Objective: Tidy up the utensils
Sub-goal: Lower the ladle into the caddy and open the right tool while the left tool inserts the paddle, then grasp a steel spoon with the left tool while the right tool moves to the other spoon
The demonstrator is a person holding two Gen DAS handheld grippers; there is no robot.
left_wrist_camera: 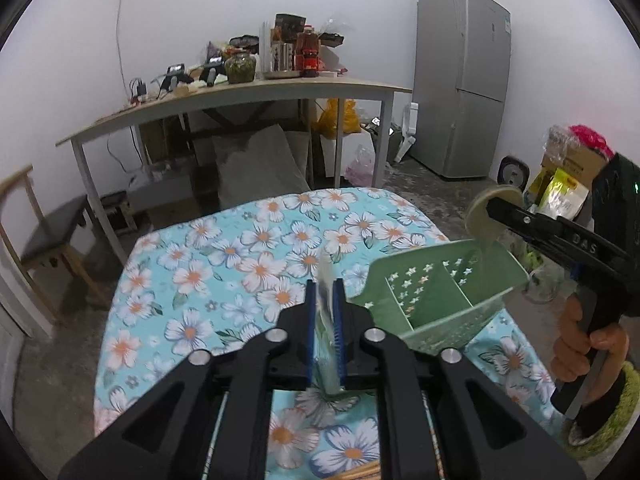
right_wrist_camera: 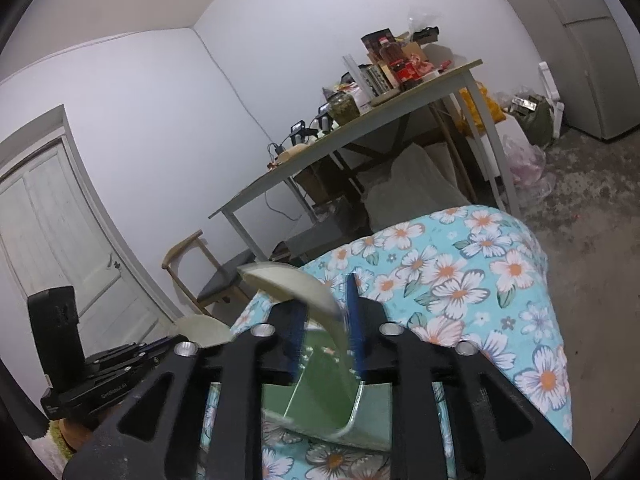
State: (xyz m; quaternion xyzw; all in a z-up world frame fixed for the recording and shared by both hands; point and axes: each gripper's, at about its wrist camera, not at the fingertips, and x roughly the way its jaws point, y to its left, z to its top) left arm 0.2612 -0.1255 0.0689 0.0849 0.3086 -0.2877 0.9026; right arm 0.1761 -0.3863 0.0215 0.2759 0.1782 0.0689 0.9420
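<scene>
A green utensil holder point(left_wrist_camera: 436, 300) with star cut-outs and dividers stands on the floral tablecloth point(left_wrist_camera: 248, 264). My left gripper point(left_wrist_camera: 325, 296) is shut on a pale translucent utensil point(left_wrist_camera: 325, 280), held left of the holder. My right gripper point(left_wrist_camera: 496, 210) is shut on a pale green spoon point(left_wrist_camera: 482, 222), its handle reaching down into the holder's far corner. In the right wrist view the right gripper point(right_wrist_camera: 322, 320) holds the spoon point(right_wrist_camera: 292, 284) above the holder point(right_wrist_camera: 320, 392). The left gripper point(right_wrist_camera: 168, 344) with its utensil's round end point(right_wrist_camera: 200, 330) shows at left.
Chopstick ends point(left_wrist_camera: 356, 472) lie at the tablecloth's near edge. A long wooden table point(left_wrist_camera: 240, 96) with jars, bottles and boxes stands behind, a grey fridge point(left_wrist_camera: 460, 80) to its right, a chair point(left_wrist_camera: 48, 236) at left. A door point(right_wrist_camera: 60, 220) is in the left wall.
</scene>
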